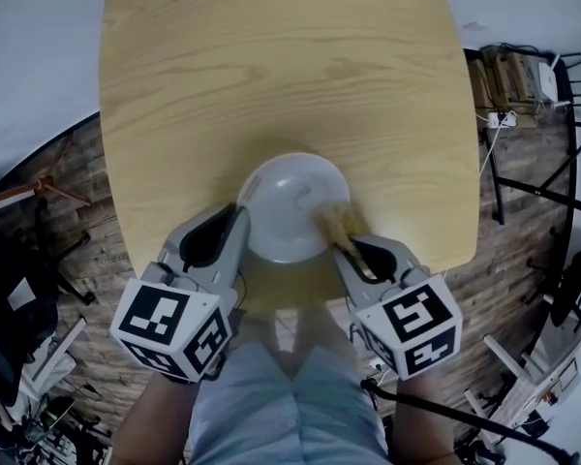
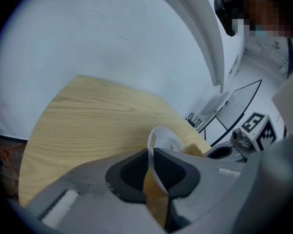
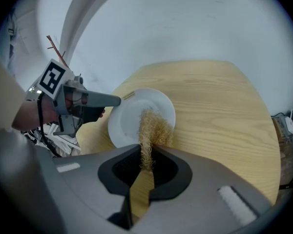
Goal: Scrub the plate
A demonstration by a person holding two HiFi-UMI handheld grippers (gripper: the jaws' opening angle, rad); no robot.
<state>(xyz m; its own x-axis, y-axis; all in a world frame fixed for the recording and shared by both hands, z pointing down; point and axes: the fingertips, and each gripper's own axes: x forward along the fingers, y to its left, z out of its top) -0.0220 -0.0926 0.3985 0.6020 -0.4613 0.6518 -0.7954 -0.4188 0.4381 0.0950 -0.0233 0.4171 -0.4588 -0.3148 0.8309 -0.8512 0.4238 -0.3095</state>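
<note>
1. Beyond the table's left edge lies a brick-patterned floor with dark clutter on it, well apart from the work.
2. The left gripper reaches over the table's near edge. In the left gripper view its jaws are drawn narrow, pinching the plate's thin left rim between the pads. The rim shows edge-on there.
3. The plate, white and round, sits close to the near edge of the wooden table, about midway along it. In the right gripper view its face is tipped toward that camera. Whether its lower rim touches the wood cannot be told.
4. Past the plate a wide stretch of wood runs to the far edge, and there is broad room to either side as well. A narrower band of wood shows between the plate and the near edge.
5. A golden, fibrous scrubber lies against the right part of the plate's face, overlapping its rim.
6. The right gripper has its jaws closed narrow on the scrubber's near end, with fibres sticking out past the tips onto the plate.
7. Off the table's right edge stand racks and cables on the floor, well apart from both grippers.
</note>
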